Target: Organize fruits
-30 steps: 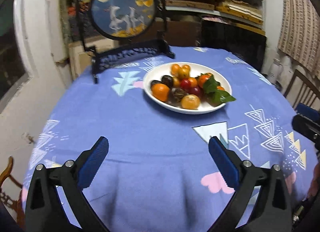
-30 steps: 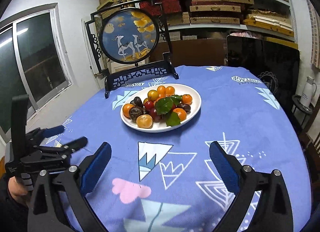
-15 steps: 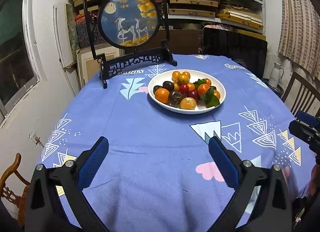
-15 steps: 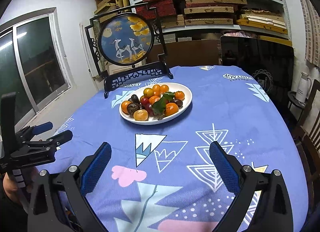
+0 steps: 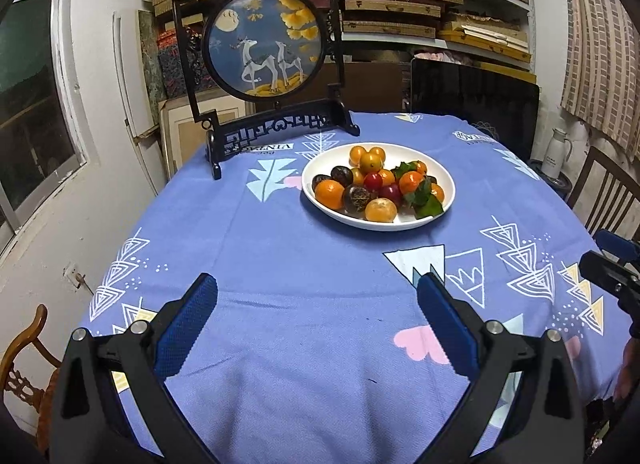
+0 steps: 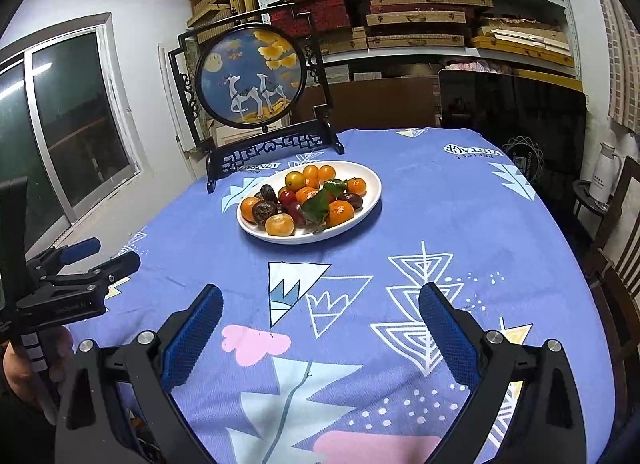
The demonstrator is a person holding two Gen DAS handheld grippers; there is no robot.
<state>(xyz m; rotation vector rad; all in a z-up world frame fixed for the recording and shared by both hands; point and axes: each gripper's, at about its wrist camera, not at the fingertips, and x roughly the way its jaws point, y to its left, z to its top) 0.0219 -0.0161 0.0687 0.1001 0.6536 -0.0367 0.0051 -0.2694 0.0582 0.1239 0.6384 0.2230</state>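
Here one plate of fruit sits at 12 o'clock; left gripper and right gripper both gape wide; only the right view shows a hand

the counter is round and draped in a blue cloth printed with white triangles, pale trees and pink clouds. on the cloth, toward the far side, rests a white oval plate heaped with fruits. just behind the plate, at the counter's far edge, stands a dark-framed round deer screen on its carved base.
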